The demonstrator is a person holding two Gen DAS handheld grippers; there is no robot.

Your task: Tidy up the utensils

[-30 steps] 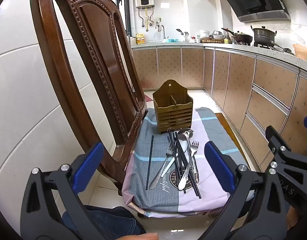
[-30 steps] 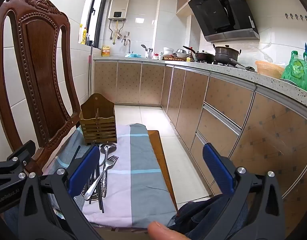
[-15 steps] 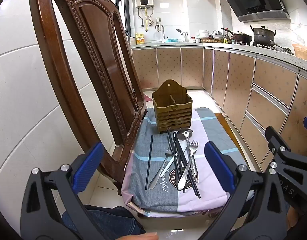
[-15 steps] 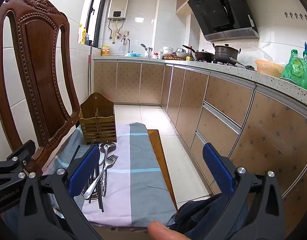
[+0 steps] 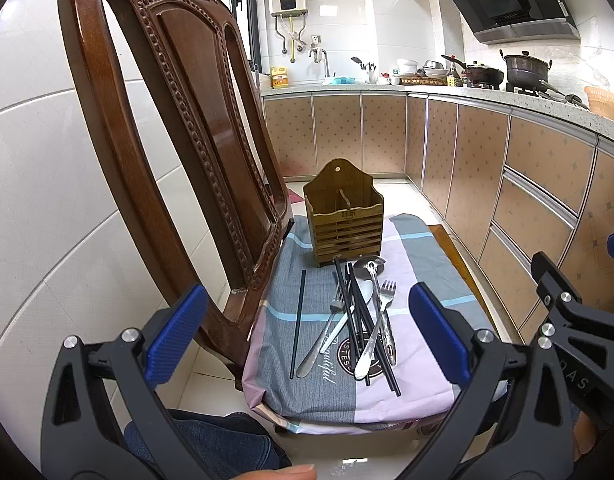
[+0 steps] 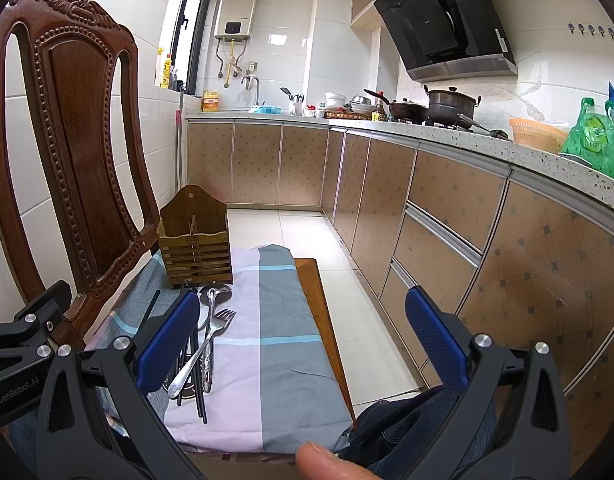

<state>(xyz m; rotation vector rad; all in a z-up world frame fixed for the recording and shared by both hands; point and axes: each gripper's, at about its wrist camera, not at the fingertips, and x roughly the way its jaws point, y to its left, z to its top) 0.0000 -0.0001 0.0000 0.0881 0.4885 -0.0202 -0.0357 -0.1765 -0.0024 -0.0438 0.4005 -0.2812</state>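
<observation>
A heap of utensils (image 5: pixel 361 320), forks, spoons and black chopsticks crossing one another, lies on a checked cloth (image 5: pixel 419 248) that covers the seat of a carved wooden chair (image 5: pixel 179 120). One lone chopstick (image 5: pixel 298 322) lies apart, to the heap's left. Just behind the heap stands a slatted wooden holder (image 5: pixel 343 224), upright. We hold our left gripper (image 5: pixel 307 338) near the seat's front edge, its fingers spread wide around nothing. Our right gripper (image 6: pixel 303 342) hovers beside it, equally wide and empty. Kitchen cabinets (image 6: pixel 427 208) run along the right.
</observation>
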